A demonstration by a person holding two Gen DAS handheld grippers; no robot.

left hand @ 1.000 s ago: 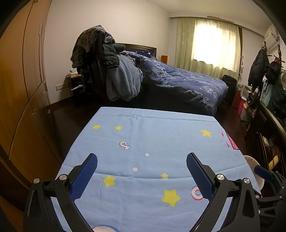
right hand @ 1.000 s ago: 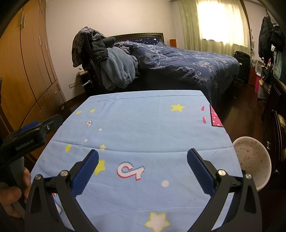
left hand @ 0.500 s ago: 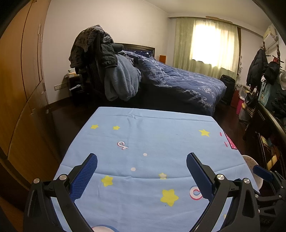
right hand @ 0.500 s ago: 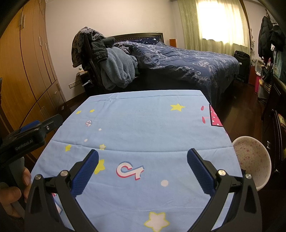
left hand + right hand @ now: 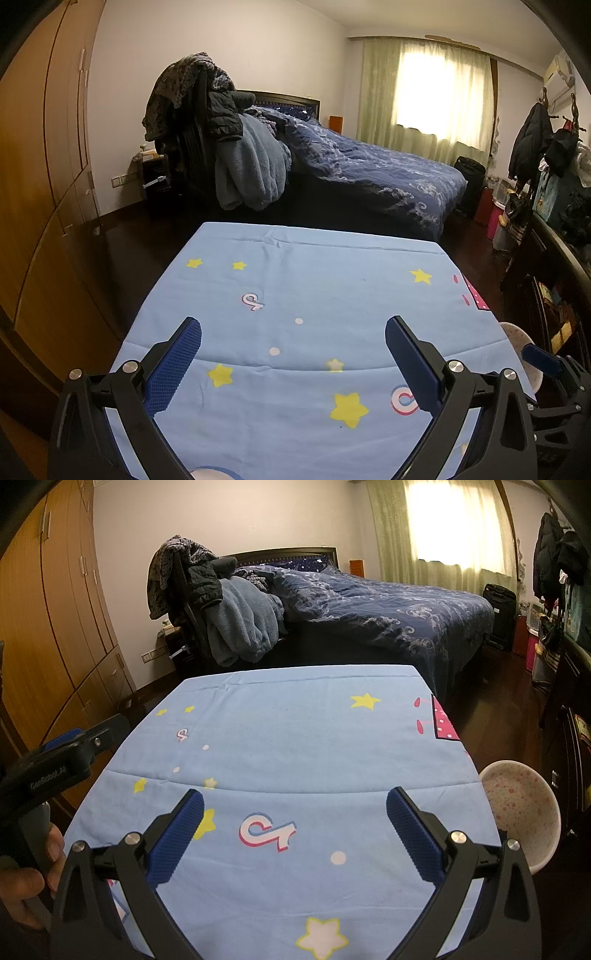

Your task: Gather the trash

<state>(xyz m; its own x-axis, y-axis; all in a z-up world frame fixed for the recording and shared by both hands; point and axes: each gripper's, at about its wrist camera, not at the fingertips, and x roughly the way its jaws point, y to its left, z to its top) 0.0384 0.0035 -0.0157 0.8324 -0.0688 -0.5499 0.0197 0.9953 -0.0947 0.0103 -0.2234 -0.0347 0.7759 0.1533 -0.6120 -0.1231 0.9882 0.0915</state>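
on the far left a wooden wardrobe [image 5: 40,177] lines the wall, and in the right wrist view one hand [image 5: 26,882] grips the handle of the left gripper [image 5: 293,363], whose two blue-padded fingers are spread wide with nothing between them. they hover over one table covered by a light blue cloth [image 5: 317,295] printed with yellow stars, white dots and a few pink-and-white logos; i count six stars in the left wrist view. no trash shows on the cloth in either view, so where the task's thing lies cannot be told. behind the table stands one chair heaped with clothes [image 5: 207,122], then one bed with a dark blue cover [image 5: 373,166]. the right gripper [image 5: 295,842] also hangs above the cloth, its jaws wide apart and empty. just off the table's right edge sits one white bowl with pink speckles [image 5: 521,805].
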